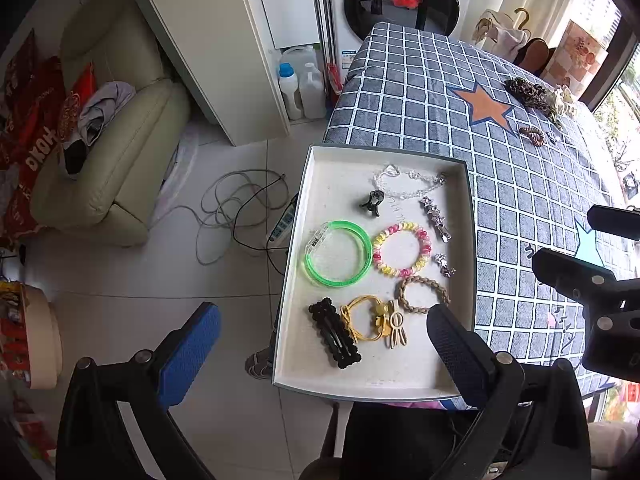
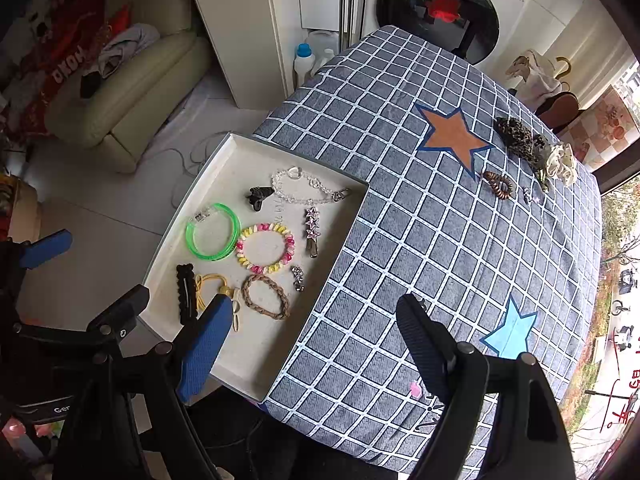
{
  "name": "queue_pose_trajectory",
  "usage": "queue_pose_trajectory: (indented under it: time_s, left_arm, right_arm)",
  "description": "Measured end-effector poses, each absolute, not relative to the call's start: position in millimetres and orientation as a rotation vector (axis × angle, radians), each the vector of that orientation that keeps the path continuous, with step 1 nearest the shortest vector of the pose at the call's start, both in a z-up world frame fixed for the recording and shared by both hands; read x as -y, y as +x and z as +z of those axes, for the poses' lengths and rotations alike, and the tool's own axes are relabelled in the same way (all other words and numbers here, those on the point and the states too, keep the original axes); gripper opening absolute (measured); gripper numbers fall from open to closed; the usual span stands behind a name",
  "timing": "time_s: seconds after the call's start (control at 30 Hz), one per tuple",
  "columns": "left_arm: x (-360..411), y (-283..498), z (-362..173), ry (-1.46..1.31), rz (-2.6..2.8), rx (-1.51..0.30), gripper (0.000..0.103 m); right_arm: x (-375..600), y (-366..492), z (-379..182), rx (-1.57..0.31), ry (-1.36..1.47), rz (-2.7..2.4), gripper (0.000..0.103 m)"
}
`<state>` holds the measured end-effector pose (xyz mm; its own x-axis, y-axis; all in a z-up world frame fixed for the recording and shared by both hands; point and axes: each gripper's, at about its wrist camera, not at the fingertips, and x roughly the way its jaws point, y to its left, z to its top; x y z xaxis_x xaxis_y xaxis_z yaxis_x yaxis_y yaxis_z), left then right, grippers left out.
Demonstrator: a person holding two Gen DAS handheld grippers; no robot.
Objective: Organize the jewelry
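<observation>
Room: tiled floor, cream sofa [image 1: 108, 152] far left, washing machine [image 2: 440, 4] beyond the table.
Surface: table under a blue checked cloth [image 2: 420, 240] with star patches.
Tray [image 1: 316, 152]: white, shallow, at the near left edge of the cloth, overhanging the floor.
In tray: green bangle [image 1: 337, 253], pink-and-yellow coil bracelet [image 1: 402, 249], braided tan bracelet [image 2: 265, 296], black hair clip [image 1: 335, 333], clear bead chain [image 2: 308, 186], star clip [image 2: 312, 227].
Far right on cloth: leopard scrunchie [image 2: 519, 141], brown coil tie [image 2: 499, 185], well apart from the tray.
My left tongs [image 1: 324, 344]: wide apart, empty, above the tray's near end.
My right tongs [image 2: 308, 344]: apart, empty, straddling the tray's near right edge.
</observation>
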<state>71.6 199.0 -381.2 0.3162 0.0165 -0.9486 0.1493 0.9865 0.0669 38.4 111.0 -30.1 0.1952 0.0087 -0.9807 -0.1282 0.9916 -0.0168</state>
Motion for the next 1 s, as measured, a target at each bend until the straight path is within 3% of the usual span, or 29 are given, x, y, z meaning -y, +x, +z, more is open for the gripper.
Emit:
queue_pose_trajectory:
  time_s: [1.0]
  left_arm:
    - [-203.9,69.1,-377.7,0.138,-0.090,-1.257,0.103]
  right_arm:
    - [-113.5,38.0,-31.5,-1.373,-0.101,0.098,0.086]
